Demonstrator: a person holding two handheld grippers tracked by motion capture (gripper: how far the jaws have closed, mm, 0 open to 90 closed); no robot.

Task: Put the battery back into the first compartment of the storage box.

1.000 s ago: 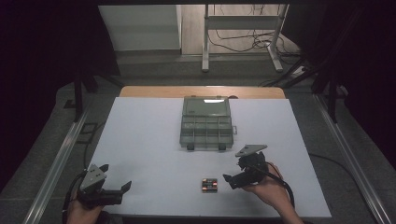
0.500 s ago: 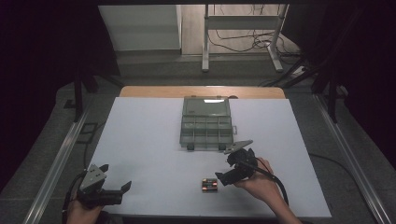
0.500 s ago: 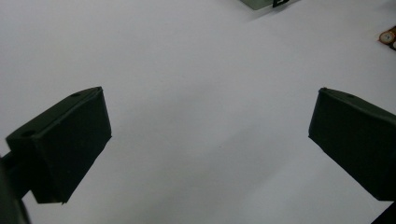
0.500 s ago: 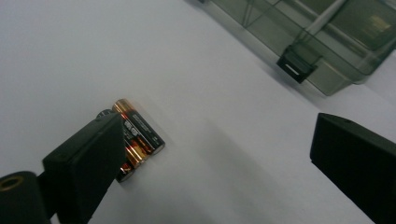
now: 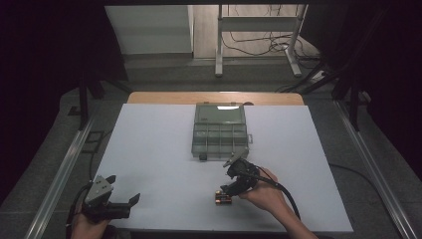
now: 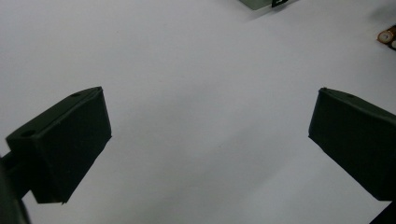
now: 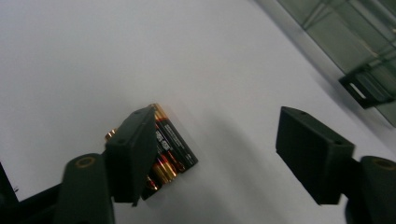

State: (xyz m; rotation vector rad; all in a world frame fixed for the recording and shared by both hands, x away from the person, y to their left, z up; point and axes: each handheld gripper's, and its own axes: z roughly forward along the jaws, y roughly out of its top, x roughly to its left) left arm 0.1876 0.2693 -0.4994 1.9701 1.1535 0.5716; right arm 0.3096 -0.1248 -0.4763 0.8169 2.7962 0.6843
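Black-gold battery pack [image 7: 172, 150] behind left finger [image 7: 133, 151], right gripper [image 7: 219, 154] closing, ungripped.

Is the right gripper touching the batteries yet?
Cannot tell. In the right gripper view one finger overlaps the batteries, hiding any contact; the other stands well apart.

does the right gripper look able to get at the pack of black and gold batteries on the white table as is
Probably yes. The right gripper is right at the pack of black and gold batteries, its jaws have just been closing, one beside the pack, and only bare white table lies around it.
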